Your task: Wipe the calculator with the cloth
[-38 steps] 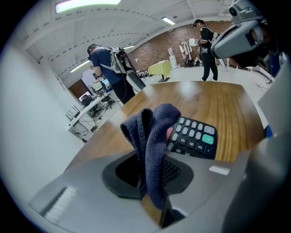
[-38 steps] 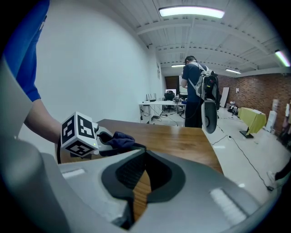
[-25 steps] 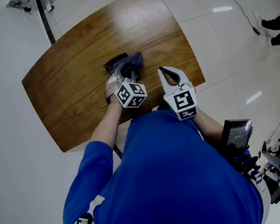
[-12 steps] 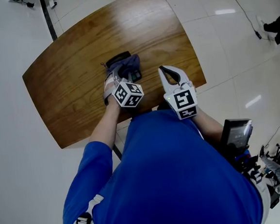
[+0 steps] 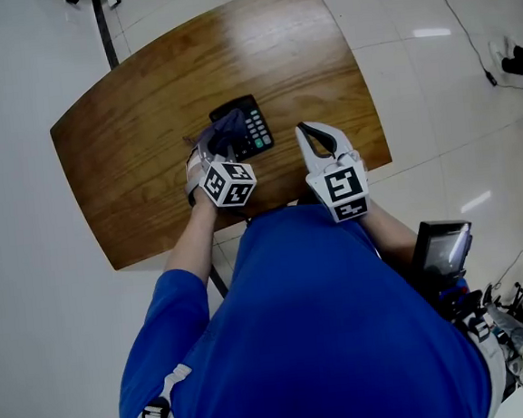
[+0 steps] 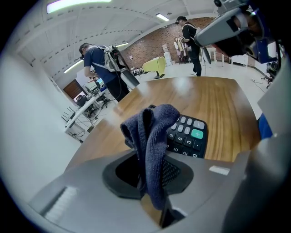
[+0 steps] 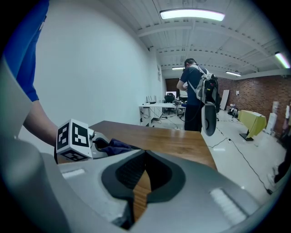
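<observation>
on table (image 5: 137,132), toward near edge: pinching cloth (image 5: 226,131) in left gripper (image 5: 211,147), over left part of calculator (image 5: 254,128). right gripper (image 5: 315,136) pressed together, empty, nearby. likely mid-wipe; next needs dragging cloth rightward across bare keys.

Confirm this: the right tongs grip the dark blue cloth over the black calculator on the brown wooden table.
Wrong on one point: the left tongs, not the right, grip the dark blue cloth, as the left gripper view shows. The right tongs hold nothing. The rest stands: the cloth hangs over the black calculator on the brown wooden table.
</observation>
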Available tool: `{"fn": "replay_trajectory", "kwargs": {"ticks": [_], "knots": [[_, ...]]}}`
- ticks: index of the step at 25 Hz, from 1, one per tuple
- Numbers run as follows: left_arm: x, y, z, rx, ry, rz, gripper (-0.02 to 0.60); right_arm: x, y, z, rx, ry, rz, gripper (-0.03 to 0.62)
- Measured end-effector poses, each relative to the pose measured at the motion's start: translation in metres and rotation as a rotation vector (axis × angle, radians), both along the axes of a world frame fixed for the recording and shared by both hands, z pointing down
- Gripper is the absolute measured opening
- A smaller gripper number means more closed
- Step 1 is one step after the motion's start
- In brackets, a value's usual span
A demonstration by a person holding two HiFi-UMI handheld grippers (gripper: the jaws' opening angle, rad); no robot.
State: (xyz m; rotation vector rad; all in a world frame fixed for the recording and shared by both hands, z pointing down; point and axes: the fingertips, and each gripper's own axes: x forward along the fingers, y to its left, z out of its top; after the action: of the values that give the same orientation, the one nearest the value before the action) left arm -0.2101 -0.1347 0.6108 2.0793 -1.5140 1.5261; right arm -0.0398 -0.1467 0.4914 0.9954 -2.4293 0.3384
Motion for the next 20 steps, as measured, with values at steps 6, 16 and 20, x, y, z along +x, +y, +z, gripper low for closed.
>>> {"fn": "replay_trajectory", "kwargs": {"ticks": [6, 16, 20], "knots": [[0.038, -0.011, -0.007, 0.022, 0.042, 0.081, 0.066, 0.010, -0.004, 0.001, 0.005, 0.000, 0.027, 0.003], [0.105, -0.025, 0.017, -0.027, 0.054, 0.227, 0.066, 0.033, -0.005, 0.013, -0.002, 0.022, 0.072, 0.003], [0.094, -0.021, 0.018, -0.021, 0.043, 0.201, 0.066, 0.032, -0.003, 0.015, -0.004, 0.025, 0.064, 0.003]]}}
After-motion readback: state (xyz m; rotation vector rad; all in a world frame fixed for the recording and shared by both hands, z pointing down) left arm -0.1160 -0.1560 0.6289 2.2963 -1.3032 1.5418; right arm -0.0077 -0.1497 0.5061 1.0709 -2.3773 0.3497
